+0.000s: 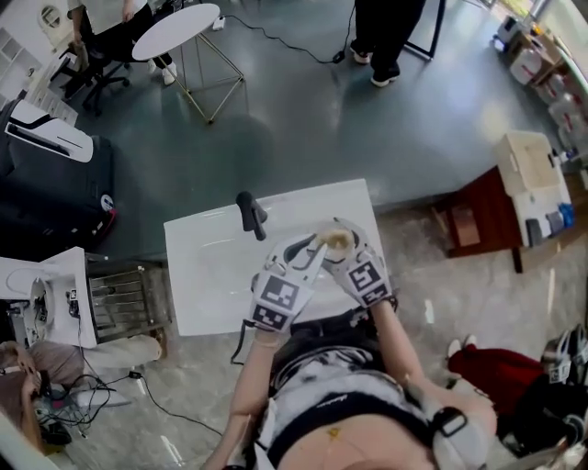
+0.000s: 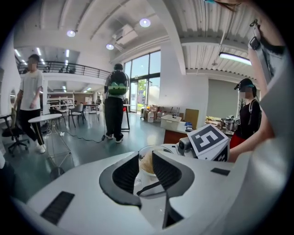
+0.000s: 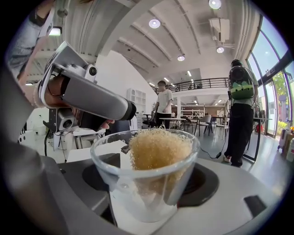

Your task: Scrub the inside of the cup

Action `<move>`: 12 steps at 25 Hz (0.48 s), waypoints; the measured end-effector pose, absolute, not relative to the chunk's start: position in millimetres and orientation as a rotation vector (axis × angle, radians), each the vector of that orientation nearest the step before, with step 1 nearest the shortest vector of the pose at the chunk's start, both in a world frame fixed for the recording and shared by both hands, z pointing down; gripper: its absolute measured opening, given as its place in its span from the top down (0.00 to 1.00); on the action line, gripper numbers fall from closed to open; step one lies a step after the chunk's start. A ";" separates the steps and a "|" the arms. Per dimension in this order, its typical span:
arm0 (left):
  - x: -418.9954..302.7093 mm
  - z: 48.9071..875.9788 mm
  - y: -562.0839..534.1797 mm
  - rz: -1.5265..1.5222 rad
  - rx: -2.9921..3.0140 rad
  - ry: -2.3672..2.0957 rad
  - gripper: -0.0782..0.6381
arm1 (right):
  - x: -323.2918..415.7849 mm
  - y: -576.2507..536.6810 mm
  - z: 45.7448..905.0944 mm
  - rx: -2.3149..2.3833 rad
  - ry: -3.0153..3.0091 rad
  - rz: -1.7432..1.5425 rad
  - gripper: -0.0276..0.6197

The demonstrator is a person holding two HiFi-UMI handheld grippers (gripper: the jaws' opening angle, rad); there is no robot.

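My right gripper (image 3: 149, 182) is shut on a clear glass cup (image 3: 120, 170), its dark pads against both sides of the glass. A tan, fuzzy scrub sponge (image 3: 158, 149) fills the cup and bulges above its rim. In the head view the cup (image 1: 336, 240) is held over the near edge of the white table (image 1: 211, 275), with the right gripper (image 1: 344, 250) round it. My left gripper (image 1: 315, 251) points at the cup from the left. The left gripper (image 2: 146, 159) stands open with nothing between its pads; the sponge (image 2: 147, 164) shows just beyond them.
A black handled object (image 1: 250, 213) stands on the table's far edge. A person (image 1: 386, 37) stands farther off, near a round white table (image 1: 175, 27). Dark equipment (image 1: 55, 184) is at the left, a wooden cabinet (image 1: 487, 220) at the right.
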State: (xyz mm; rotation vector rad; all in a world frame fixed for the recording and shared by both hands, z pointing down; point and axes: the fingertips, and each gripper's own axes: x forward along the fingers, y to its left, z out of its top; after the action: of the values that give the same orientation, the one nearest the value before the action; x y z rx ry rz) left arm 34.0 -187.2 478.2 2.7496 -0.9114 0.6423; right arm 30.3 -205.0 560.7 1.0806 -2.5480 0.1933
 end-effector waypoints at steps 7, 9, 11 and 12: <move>46.1 499.4 -178.4 0.930 2.823 -0.736 0.72 | 20.9 -198.5 557.5 1.057 -2.530 0.143 0.34; 46.7 507.2 -177.3 1.074 2.816 -0.681 0.72 | 17.7 -196.8 557.0 1.046 -2.523 0.121 0.34; 46.0 514.8 -177.6 1.222 2.791 -0.641 0.72 | 13.0 -193.3 558.0 1.026 -2.512 0.088 0.34; 46.1 518.9 -176.5 1.291 2.776 -0.616 0.72 | 10.6 -190.3 559.5 1.012 -2.504 0.074 0.34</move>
State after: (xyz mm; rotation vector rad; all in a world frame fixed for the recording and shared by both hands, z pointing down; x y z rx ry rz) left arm 46.1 -176.5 518.9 2.7763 -0.6155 1.2906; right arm 10.6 -190.3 559.5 1.0117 -2.5041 0.0741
